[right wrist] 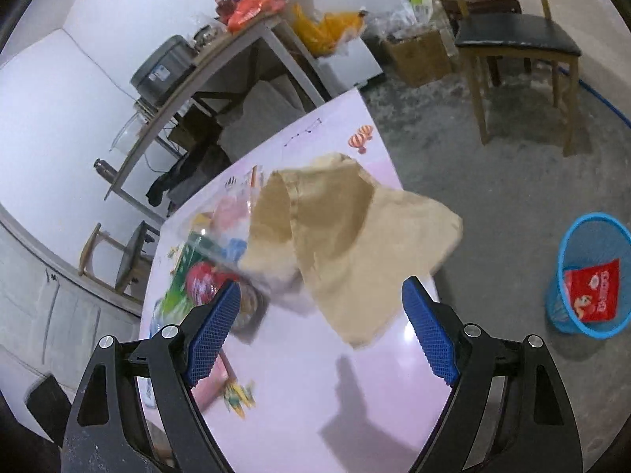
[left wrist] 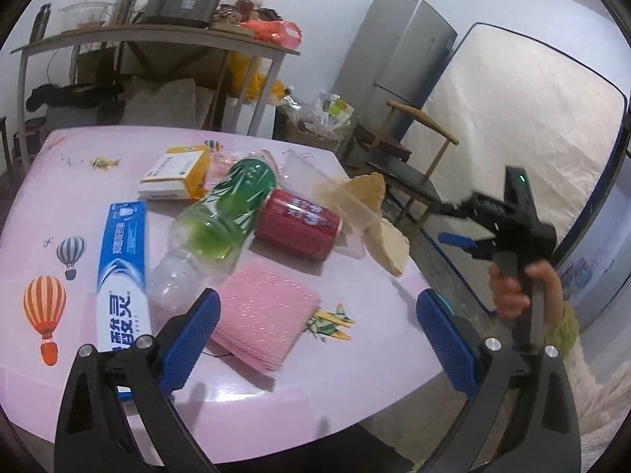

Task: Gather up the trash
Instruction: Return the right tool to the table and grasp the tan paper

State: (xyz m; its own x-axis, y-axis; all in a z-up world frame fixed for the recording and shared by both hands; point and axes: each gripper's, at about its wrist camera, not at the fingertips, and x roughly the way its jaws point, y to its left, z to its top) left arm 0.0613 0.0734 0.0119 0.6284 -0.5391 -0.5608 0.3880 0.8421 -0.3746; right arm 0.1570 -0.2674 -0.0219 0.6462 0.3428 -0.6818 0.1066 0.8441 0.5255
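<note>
Left jaws: spread as wide as they go, nothing between the pads; the left gripper point(left wrist: 317, 339) hovers over the near edge of the pink table point(left wrist: 378, 358), released.

Under the left jaws: a pink ribbed pad point(left wrist: 268, 321) lies just ahead of and between the blue pads, flat on the table, its long side running away and to the left.

Left of the pile: a blue toothpaste box point(left wrist: 122, 272) lies lengthwise toward the viewer, beside a clear bottle with green label point(left wrist: 221, 216) that slants from near-left to far-right.

Centre of the pile: a red can point(left wrist: 297, 228) on its side, touching the bottle; a yellow and white box point(left wrist: 177, 173) behind them.

Right of the pile: a tan paper bag point(right wrist: 347, 244) drapes over the table's right edge, its length running off the corner.

Right jaws: parted wide and empty; the right gripper point(right wrist: 321, 335) points down at the bag, which lies just ahead of the pads, not yet between them.

Nearer hand: the right one for the bag, the left for the pink pad, by my judgement.

Destination: a blue mesh bin point(right wrist: 591, 276) on the floor right of the table, a red packet already inside.
</note>
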